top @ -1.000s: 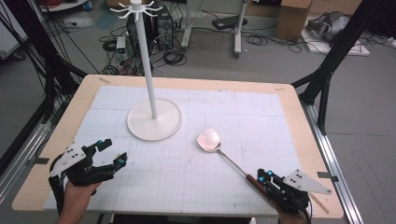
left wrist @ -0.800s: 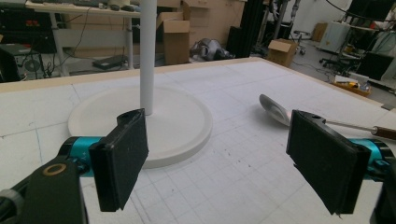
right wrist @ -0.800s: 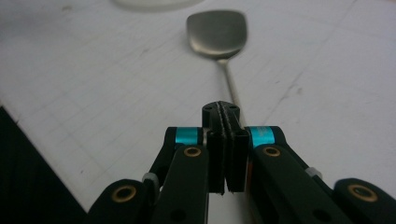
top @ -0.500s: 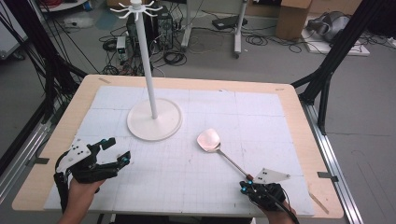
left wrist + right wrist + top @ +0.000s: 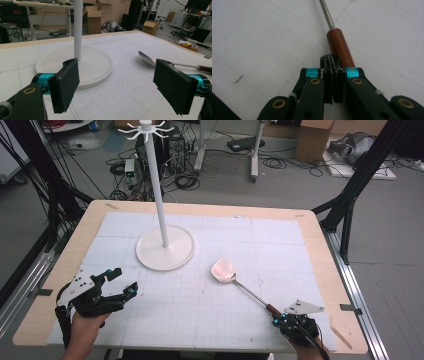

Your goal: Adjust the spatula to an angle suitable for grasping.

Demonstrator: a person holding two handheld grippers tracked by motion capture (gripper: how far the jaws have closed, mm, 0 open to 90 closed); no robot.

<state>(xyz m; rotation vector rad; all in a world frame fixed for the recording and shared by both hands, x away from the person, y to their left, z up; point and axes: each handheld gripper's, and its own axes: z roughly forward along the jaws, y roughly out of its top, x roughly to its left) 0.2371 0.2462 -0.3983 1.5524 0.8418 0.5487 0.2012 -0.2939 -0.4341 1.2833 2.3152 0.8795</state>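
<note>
You have one spoon (image 5: 235,279) on the table (image 5: 320,250), lying toward its right front corner with the wooden handle nearest the front edge. You have one white stand (image 5: 165,251) near the back edge, left of centre: one round base, one pole. One white gridded mat (image 5: 210,305) covers the table. You hold two grippers, one left gripper (image 5: 117,289) at the left front corner and one right gripper (image 5: 280,320) at the right front corner.

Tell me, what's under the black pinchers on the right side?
Under the shut right gripper lies the spoon's brown wooden handle, resting on the white gridded mat. The handle's near end is covered by the jaws, so I can't see it.
</note>
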